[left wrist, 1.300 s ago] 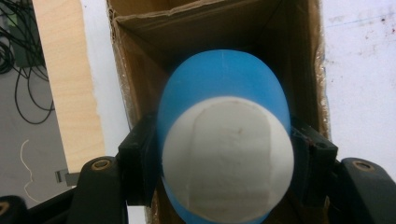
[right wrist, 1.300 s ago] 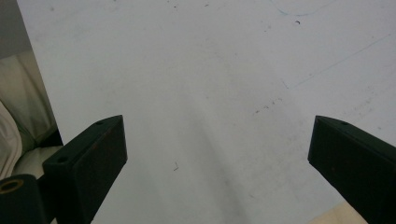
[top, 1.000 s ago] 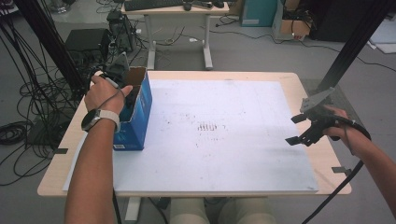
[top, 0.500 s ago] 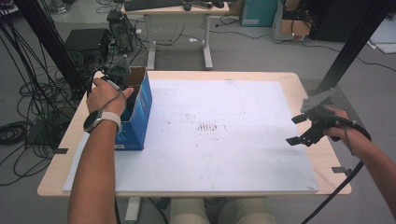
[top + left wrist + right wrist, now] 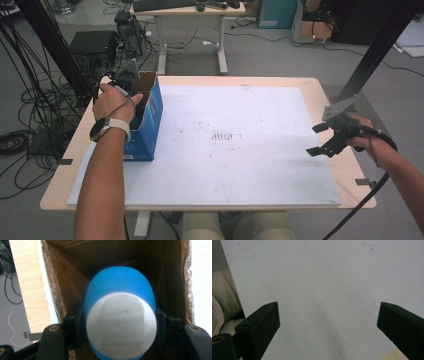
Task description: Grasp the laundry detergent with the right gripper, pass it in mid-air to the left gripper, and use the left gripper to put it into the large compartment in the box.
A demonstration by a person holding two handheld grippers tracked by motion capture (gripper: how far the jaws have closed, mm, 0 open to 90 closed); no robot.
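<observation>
Two grippers at work: the left gripper (image 5: 120, 322) clamps a blue-and-white ball (image 5: 120, 312) inside the open cardboard box (image 5: 150, 107), best lifted straight up clear of the walls, while the right gripper (image 5: 327, 137) hovers wide open.

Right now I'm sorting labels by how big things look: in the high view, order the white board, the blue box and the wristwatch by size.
1. white board, covering most of the tabletop
2. blue box, standing at the board's left edge
3. wristwatch, smallest, on the left wrist, though nearer the camera
</observation>
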